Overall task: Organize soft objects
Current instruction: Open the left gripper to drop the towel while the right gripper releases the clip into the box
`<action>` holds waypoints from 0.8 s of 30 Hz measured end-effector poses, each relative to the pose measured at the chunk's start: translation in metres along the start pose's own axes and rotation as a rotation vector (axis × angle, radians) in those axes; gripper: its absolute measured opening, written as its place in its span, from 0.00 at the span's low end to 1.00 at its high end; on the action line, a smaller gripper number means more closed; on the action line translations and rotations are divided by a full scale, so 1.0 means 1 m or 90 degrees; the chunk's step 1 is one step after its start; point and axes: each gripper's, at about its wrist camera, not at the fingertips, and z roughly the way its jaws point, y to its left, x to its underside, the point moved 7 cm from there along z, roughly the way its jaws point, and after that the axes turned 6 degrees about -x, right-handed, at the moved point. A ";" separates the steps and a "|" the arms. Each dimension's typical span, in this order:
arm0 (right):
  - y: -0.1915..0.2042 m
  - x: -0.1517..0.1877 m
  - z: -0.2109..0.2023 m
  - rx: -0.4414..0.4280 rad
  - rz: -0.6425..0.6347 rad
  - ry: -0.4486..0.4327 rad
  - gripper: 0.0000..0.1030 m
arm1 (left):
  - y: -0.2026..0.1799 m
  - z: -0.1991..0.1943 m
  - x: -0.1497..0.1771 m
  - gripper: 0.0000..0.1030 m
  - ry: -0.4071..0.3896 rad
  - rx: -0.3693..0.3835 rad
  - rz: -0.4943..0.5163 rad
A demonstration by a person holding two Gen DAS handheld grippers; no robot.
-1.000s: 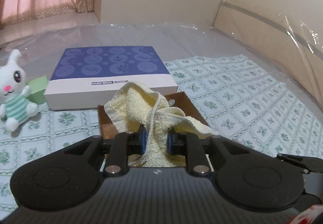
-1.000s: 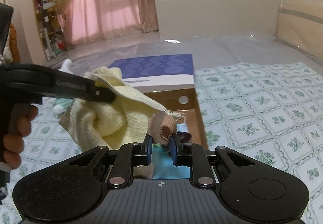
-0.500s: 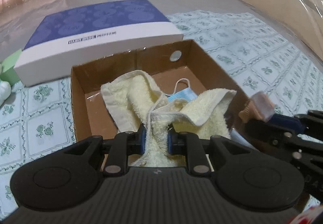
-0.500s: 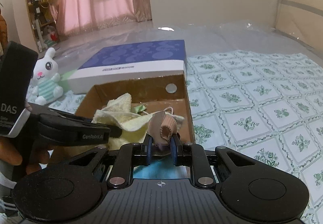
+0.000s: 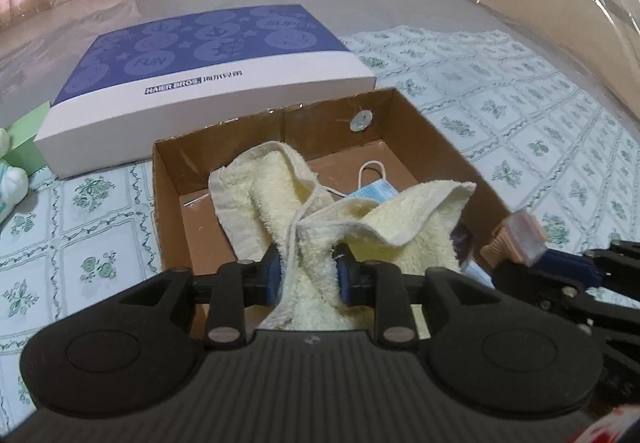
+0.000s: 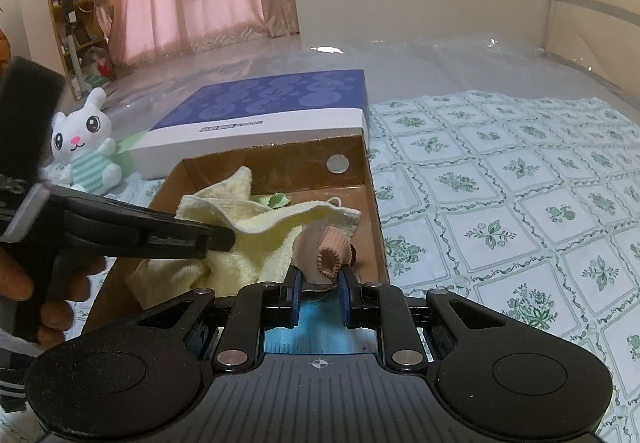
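Blue pads of the left hand-held gripper [image 5: 307, 270] flank a bunched fold of the pale yellow towel [image 5: 320, 215]; the jaws are opening, with the cloth between them and the pads seemingly no longer pinching it. Most of the towel lies slumped inside the brown cardboard box [image 5: 168, 179], one corner draped over a blue face mask [image 5: 370, 191] on the box floor. To the right, the right hand-held gripper [image 6: 319, 283] stays clamped on a small beige knitted item [image 6: 328, 255], probably a sock or sleeve, held low over the box's near right corner with mask fabric beneath it.

Risks, as judged: terry loops may snag on a pad, so lifting the left gripper away could drag the towel back out over the box wall. The raised towel corner may also spring up and cover the spot where the beige item should land. Released too near the wall, that item could fall onto the floral bedsheet [image 6: 520, 203]. A white rabbit plush [image 6: 86, 147] sits beside the purple-and-white flat box [image 6: 260, 111], not yet packed.
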 end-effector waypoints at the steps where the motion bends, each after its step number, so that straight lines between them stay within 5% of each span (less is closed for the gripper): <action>1: 0.000 0.000 -0.001 0.000 0.000 -0.001 0.18 | 0.001 -0.005 0.000 0.35 -0.004 0.007 -0.003; 7: 0.003 -0.002 -0.012 -0.003 -0.001 -0.009 0.18 | 0.006 -0.047 0.001 0.57 -0.045 0.036 -0.004; 16: 0.027 -0.014 -0.012 -0.042 -0.030 -0.037 0.19 | 0.027 -0.075 0.022 0.63 -0.030 -0.027 -0.015; 17: 0.032 -0.017 -0.012 -0.049 -0.035 -0.046 0.21 | 0.030 -0.076 0.023 0.63 -0.028 -0.031 -0.018; 19: 0.038 -0.023 -0.010 -0.042 -0.039 -0.063 0.50 | 0.035 -0.080 0.025 0.63 -0.029 -0.041 -0.020; 24: 0.044 -0.026 -0.011 -0.042 -0.042 -0.080 0.54 | 0.043 -0.091 0.029 0.66 -0.039 -0.052 -0.021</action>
